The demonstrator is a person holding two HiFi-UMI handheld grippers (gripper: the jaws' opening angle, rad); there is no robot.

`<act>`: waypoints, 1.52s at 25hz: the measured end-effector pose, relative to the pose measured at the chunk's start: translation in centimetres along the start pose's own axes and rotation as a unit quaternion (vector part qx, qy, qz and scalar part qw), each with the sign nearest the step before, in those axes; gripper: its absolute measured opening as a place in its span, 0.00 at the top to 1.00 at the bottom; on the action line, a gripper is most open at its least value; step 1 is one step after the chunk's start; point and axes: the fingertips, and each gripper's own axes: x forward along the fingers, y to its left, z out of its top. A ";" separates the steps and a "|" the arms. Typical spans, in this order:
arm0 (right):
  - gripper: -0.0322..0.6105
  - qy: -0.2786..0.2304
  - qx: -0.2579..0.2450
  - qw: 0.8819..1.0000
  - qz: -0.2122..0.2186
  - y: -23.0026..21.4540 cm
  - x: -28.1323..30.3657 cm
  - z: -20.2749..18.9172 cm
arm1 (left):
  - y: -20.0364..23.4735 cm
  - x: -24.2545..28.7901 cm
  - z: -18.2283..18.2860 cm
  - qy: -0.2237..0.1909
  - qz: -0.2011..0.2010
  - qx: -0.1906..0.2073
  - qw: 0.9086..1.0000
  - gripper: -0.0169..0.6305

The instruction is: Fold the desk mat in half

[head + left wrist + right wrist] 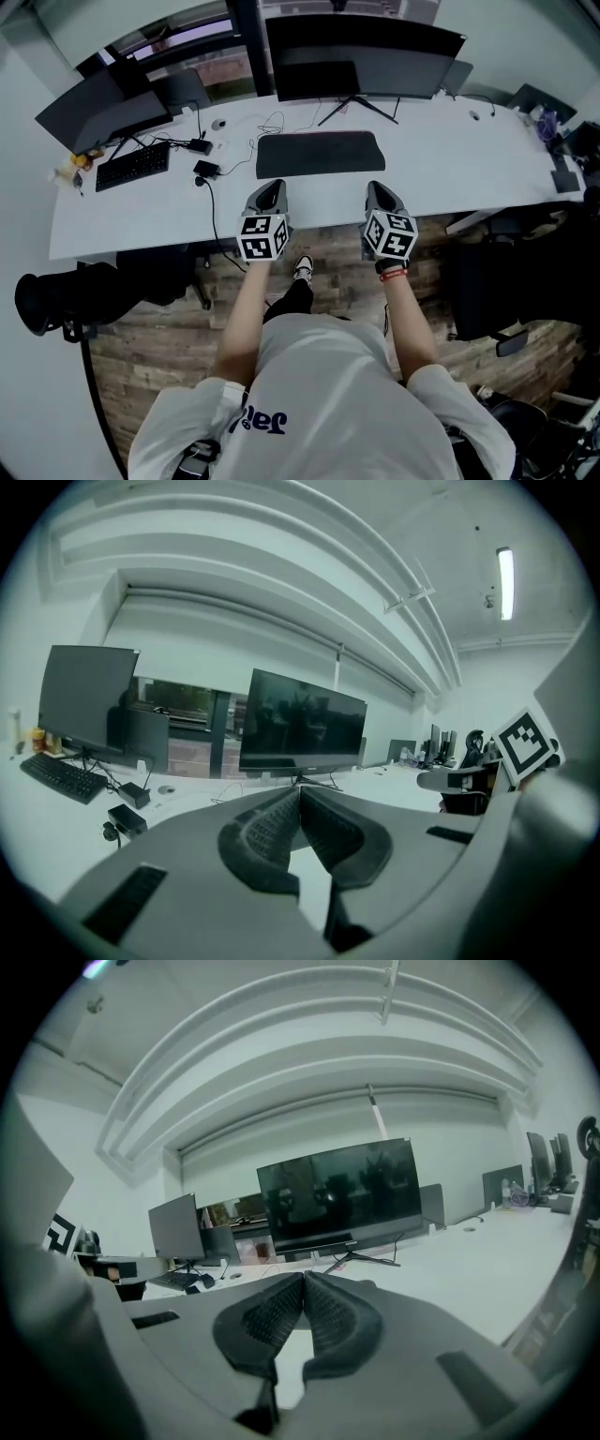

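Note:
A dark desk mat (321, 153) lies flat on the white desk (450, 159), in front of the big monitor. My left gripper (272, 190) and right gripper (377, 188) hover side by side over the desk's near edge, just short of the mat's front edge and a little apart from it. In the left gripper view the left gripper (300, 789) has its ribbed pads pressed together with nothing between them. The right gripper (305, 1275) looks the same in its own view, shut and empty. Neither gripper view shows the mat.
A wide monitor (361, 56) stands behind the mat, and a second monitor (103, 112) sits at the left with a keyboard (132, 165). Power adapters (206, 170) and cables lie left of the mat. Black office chairs stand at the left (56, 300) and the right (506, 281).

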 end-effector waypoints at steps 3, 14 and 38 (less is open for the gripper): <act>0.93 -0.004 -0.006 1.000 -0.001 0.4 -1.6 -0.3 | -0.5 -1.4 -0.1 -0.003 0.002 0.012 1.000 0.94; 0.93 -0.025 -0.029 0.999 0.002 2.1 -6.3 -0.6 | -2.1 -5.0 -0.4 -0.019 0.004 0.037 0.999 0.94; 0.93 -0.033 -0.065 0.997 0.007 3.8 -8.7 -0.9 | -2.4 -7.0 -1.1 -0.021 -0.002 0.036 0.999 0.94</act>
